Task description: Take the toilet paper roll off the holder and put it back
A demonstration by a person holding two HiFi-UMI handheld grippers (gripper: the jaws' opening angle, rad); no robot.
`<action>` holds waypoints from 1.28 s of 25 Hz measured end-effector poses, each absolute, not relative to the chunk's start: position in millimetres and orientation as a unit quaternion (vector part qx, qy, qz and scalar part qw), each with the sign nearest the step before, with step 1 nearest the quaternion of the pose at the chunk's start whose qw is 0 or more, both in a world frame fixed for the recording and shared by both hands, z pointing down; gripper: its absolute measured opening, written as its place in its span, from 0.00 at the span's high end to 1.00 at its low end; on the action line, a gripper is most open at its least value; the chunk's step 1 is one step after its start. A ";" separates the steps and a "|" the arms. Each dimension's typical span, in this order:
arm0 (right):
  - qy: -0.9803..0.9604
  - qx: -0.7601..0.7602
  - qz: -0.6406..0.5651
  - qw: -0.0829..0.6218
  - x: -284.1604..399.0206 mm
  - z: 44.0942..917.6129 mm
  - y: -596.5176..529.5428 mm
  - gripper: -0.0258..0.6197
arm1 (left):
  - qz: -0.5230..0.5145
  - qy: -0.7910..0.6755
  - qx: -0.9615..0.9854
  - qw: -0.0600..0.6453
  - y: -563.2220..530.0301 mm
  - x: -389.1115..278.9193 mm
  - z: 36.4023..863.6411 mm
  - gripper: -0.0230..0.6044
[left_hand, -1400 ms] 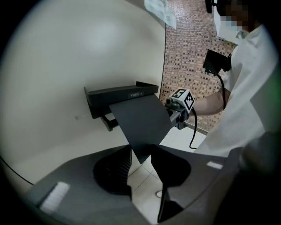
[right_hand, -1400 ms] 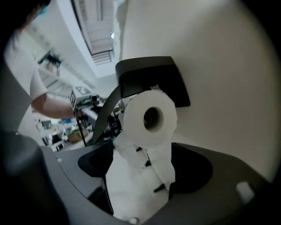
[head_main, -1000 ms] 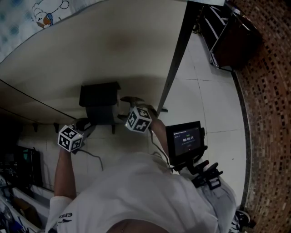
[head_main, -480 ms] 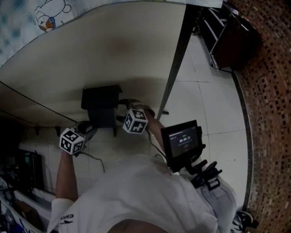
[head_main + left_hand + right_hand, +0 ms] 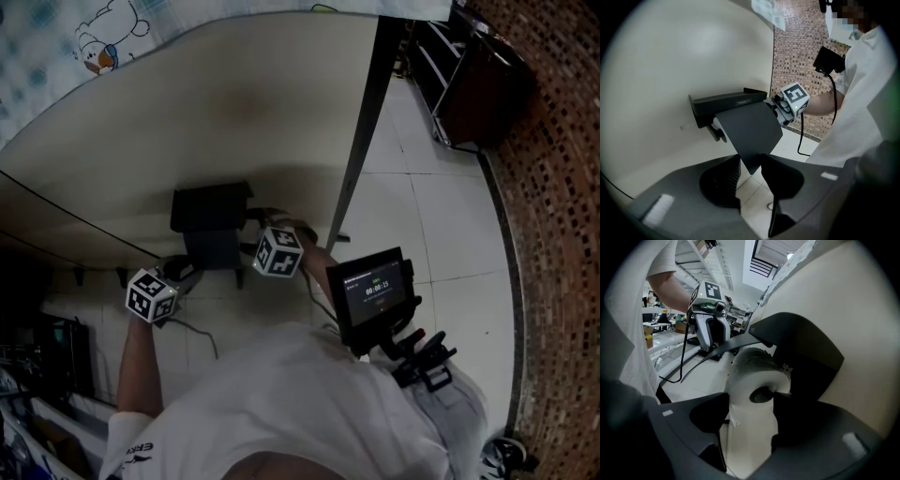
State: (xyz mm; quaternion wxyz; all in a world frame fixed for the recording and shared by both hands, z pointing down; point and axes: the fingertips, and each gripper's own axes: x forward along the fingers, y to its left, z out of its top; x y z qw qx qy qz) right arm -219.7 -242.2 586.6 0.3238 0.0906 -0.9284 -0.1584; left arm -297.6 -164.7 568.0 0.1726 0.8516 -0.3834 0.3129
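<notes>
**Gripper state.** L gripper [image 5: 749,164]: jaws at a narrow gap, apparently clamped on the lower corner of the cover flap [image 5: 747,129], which stands raised off the holder [image 5: 722,101]. R gripper [image 5: 751,401]: jaws have just been closing and stand approx. half open. The toilet paper roll [image 5: 750,371] is between them, with the pads against both sides.

**Roll loc.** Under the raised flap, just beside the holder body. Whether a spindle sits in the core can't be told.

**Risks.**
- Flap slips from the thin corner grip and drops onto the roll and R jaws.
- Skewed pull jams the roll against the holder.
- Excess squeeze deforms the soft roll.
- Hanging paper tail [image 5: 745,441] snags or unwinds.

**Surroundings.** The wall [image 5: 670,56] is directly behind the holder. A cable [image 5: 802,136] and the L gripper are near the R side's exit path. A black pole [image 5: 361,131] stands well apart.
</notes>
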 end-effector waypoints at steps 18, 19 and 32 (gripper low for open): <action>-0.936 0.077 -0.146 0.310 -230.1 587.7 -244.8 0.45 | 0.320 -0.380 0.851 0.171 -166.2 -297.9 568.2 0.74; -0.936 0.077 -0.146 0.310 -230.0 587.8 -244.5 0.45 | 0.320 -0.380 0.851 0.171 -166.2 -297.9 568.4 0.74; -0.937 0.101 -0.141 0.302 -211.2 575.6 -244.6 0.44 | 0.320 -0.403 0.842 0.162 -176.8 -301.1 579.0 0.75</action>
